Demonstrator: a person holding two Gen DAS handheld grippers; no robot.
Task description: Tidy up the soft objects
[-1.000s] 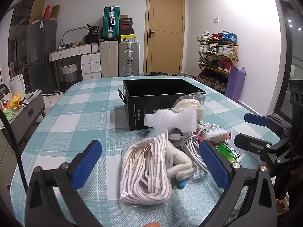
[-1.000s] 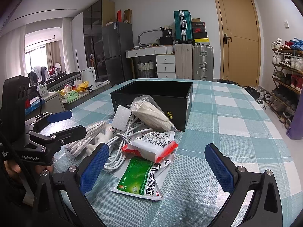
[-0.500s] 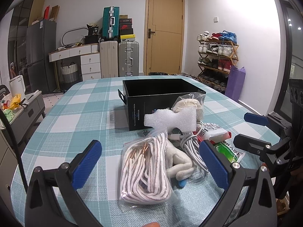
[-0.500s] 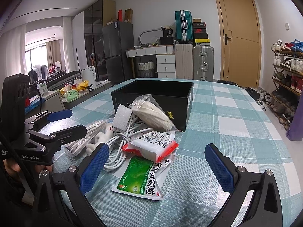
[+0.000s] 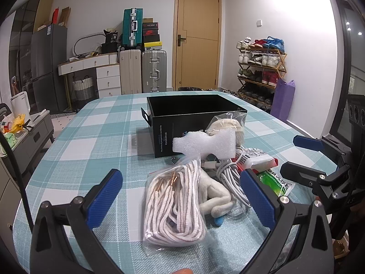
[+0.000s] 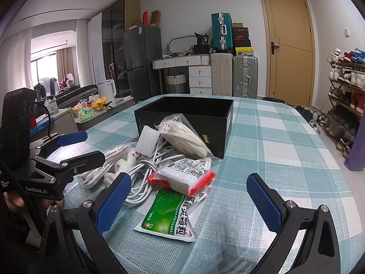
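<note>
A pile of soft things lies on the checked table in front of an open black box (image 5: 194, 116), which also shows in the right wrist view (image 6: 189, 114). Nearest my left gripper (image 5: 182, 196) is a clear bag of white laces (image 5: 173, 201), beside a white plush toy (image 5: 216, 198), a coiled white cable (image 5: 228, 173), a white foam piece (image 5: 205, 143) and a bagged cream bundle (image 5: 228, 125). My right gripper (image 6: 189, 198) hovers over a green sachet (image 6: 168, 214) and a red-edged white packet (image 6: 182, 178). Both grippers are open and empty.
The teal checked tablecloth (image 6: 273, 141) stretches to the right of the pile and behind the box. Suitcases (image 5: 141, 70), a door and a shoe rack (image 5: 260, 68) stand far behind. My left gripper shows at the left of the right wrist view (image 6: 75, 146).
</note>
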